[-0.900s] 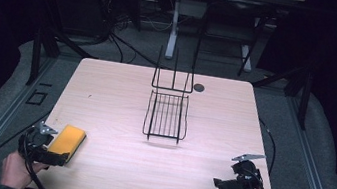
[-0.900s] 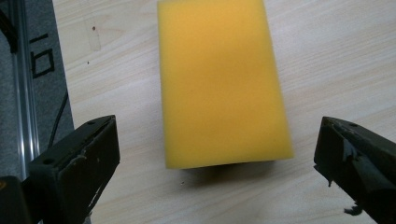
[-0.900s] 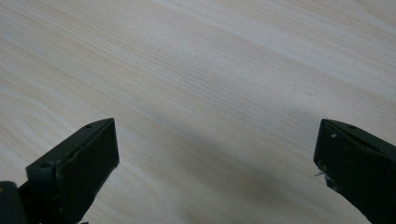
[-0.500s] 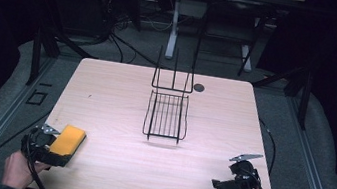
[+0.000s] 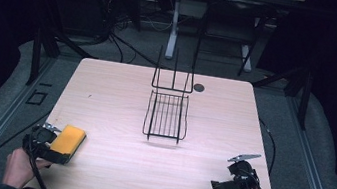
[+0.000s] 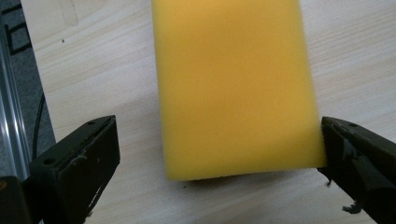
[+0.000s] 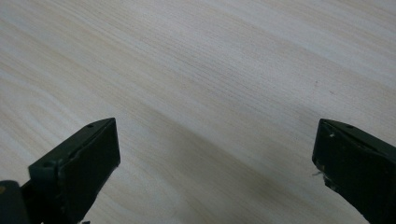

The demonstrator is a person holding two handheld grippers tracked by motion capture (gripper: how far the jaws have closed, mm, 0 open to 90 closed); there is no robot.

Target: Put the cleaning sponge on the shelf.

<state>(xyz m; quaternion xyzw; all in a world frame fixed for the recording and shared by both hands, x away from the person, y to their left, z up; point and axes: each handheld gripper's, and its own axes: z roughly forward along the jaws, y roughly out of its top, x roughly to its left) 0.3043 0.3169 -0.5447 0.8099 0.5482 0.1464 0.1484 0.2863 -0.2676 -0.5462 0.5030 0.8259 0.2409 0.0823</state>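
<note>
The yellow sponge [image 5: 68, 140] lies flat on the wooden table [image 5: 120, 97], near its front left corner. In the left gripper view it sits between the jaws of the left gripper [image 6: 219, 154]. The jaws stand wide apart: one has a clear strip of table between it and the sponge, the other lies right at the sponge's near corner, though whether it touches is hard to tell. The sponge's far end is cut off by the top of that view, and its face carries no print or label that can be read.

The right gripper [image 5: 221, 188] is held low over the table's front right corner, well apart from the sponge. In the right gripper view its jaws are spread wide over bare wood grain, with nothing between them.

Farther back, at the middle of the table, stands a black wire rack [image 5: 167, 114], with a small dark round spot [image 5: 199, 87] just beside its upright back. The room behind the table is dark and hard to make out.
</note>
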